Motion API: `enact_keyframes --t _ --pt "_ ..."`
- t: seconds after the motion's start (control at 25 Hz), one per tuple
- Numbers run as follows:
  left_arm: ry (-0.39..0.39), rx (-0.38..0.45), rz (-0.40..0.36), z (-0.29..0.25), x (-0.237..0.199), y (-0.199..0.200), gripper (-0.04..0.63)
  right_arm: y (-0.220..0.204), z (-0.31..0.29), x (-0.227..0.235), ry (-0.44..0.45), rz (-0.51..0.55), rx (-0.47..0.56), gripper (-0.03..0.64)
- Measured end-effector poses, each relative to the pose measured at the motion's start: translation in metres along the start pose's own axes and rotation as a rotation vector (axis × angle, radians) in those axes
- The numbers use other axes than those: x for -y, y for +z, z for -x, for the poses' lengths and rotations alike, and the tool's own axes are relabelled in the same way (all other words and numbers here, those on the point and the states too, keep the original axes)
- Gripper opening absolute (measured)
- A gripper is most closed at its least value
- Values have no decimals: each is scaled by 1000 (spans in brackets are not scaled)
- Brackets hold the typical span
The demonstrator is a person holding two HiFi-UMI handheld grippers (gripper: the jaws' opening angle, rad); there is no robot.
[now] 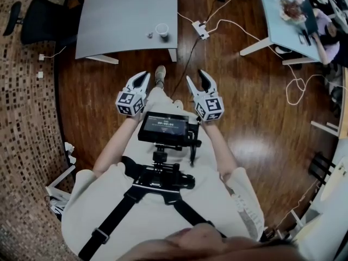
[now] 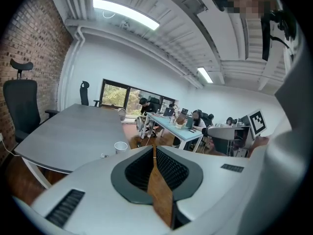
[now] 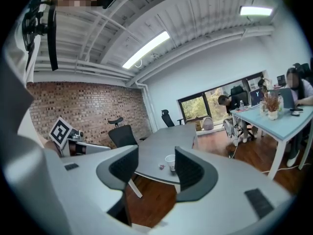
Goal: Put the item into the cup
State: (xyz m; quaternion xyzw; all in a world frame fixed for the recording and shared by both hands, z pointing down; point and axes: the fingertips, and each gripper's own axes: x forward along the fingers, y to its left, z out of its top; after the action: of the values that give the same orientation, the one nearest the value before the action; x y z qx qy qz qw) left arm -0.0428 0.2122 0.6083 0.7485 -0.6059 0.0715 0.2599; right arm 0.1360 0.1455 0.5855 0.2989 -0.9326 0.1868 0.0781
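Since the cup (image 1: 162,30) and the item (image 1: 150,35) sit well ahead of me on the grey table (image 1: 125,15), near its front edge, I read this as approach, not grasp yet. Item = small pale thing just left of cup, apart from it; too small to ID.

Left gripper (image 1: 142,78): jaws closed tip to tip, nothing betw. them. Right gripper (image 1: 195,76): jaws wide apart, empty; its view frames cup + item in the gap. Both held out over the wood floor, pointing toward table.

My call: right does the pick, being open & lined up. To do it well:
- close in w/ item centred betw. jaws
- come at it from the side away from cup, so cup isn't knocked
- pinch low & gentle; item's tiny, prob. slips
- left could steady cup, but needs opening first

Risk: cup looks light, may tip easily.
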Motion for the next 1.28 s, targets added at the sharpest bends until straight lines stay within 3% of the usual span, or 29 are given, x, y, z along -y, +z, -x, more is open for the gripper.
enact_keyframes --t 0.56,0.8,0.88,1.08,1.28 --pt "-65 -103 -20 -83 -95 35 17 19 -112 18 -53 21 -69 241" --pt "-108 -158 -60 -101 -111 30 28 27 -129 22 -93 30 -72 239" --pt "-135 -193 -69 -110 -117 23 69 29 -137 22 -106 27 -75 238" --pt "-169 -284 -91 -140 -153 5 71 35 -170 21 -137 23 -96 238" --pt "-201 -344 -184 -165 -180 -9 71 46 -200 22 -165 50 -99 238"
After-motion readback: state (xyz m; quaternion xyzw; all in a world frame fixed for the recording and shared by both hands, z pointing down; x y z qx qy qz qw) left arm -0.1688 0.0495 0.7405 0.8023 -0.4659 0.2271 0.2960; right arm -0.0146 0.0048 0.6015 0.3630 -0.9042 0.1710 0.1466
